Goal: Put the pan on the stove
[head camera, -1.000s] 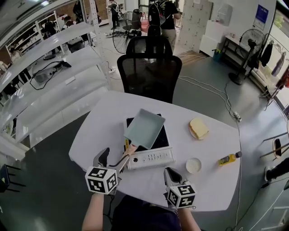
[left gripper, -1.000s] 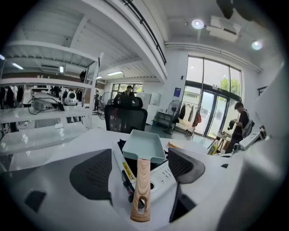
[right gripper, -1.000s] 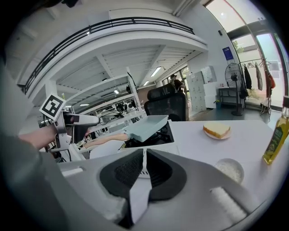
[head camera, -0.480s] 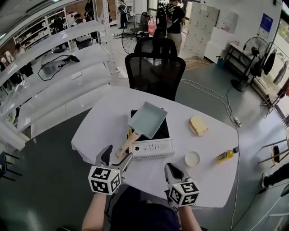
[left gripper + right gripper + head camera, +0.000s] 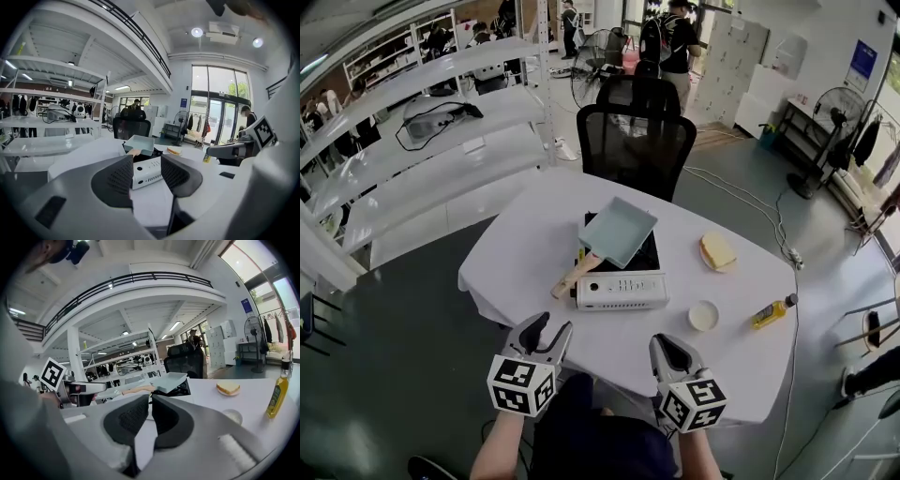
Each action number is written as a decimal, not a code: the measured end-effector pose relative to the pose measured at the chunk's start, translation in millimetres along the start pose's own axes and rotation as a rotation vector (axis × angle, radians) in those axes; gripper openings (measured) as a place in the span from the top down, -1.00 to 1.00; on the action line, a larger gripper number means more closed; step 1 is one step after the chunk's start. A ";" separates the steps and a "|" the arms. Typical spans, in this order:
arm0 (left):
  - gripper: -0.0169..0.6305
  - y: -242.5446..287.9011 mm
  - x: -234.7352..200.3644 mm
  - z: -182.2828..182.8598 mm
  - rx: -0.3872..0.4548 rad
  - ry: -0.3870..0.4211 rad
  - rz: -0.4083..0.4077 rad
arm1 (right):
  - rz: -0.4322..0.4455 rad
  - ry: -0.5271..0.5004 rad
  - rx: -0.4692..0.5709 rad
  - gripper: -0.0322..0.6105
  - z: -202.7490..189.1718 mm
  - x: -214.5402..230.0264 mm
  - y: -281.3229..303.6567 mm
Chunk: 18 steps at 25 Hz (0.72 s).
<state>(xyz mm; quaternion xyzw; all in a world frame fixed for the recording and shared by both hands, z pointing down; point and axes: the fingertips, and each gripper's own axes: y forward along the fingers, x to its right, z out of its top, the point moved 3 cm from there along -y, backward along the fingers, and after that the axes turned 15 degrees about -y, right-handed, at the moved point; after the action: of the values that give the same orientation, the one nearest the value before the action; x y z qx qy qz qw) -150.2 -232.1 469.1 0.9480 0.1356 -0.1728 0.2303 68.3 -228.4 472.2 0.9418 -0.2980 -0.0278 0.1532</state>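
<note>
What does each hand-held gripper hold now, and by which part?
Nothing. The left hand-held gripper, whose jaws have just been closing, and the right hand-held gripper are empty. The pan lies free.

A white rounded table (image 5: 520, 272) stands on a grey floor. Near its right edge, a slice of bread (image 5: 716, 250) lies on a small plate. Toward the near right corner sits a small white bowl (image 5: 703, 315), with an upright yellow bottle (image 5: 772, 312) beside it at the edge. A black mesh chair (image 5: 636, 150) faces the far edge. White shelves (image 5: 422, 155) stand left, and a floor fan (image 5: 821, 114) stands far right.
</note>
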 end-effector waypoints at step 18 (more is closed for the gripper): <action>0.91 -43.5 14.5 -60.3 -0.001 -0.009 -0.002 | -0.030 -0.038 0.020 0.82 -19.6 -24.1 -44.0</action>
<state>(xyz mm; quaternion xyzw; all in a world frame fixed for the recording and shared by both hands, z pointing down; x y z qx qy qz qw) -135.8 -163.2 496.8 0.9469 0.1357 -0.1774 0.2314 75.7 -175.3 476.5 0.9469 -0.2871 -0.0449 0.1378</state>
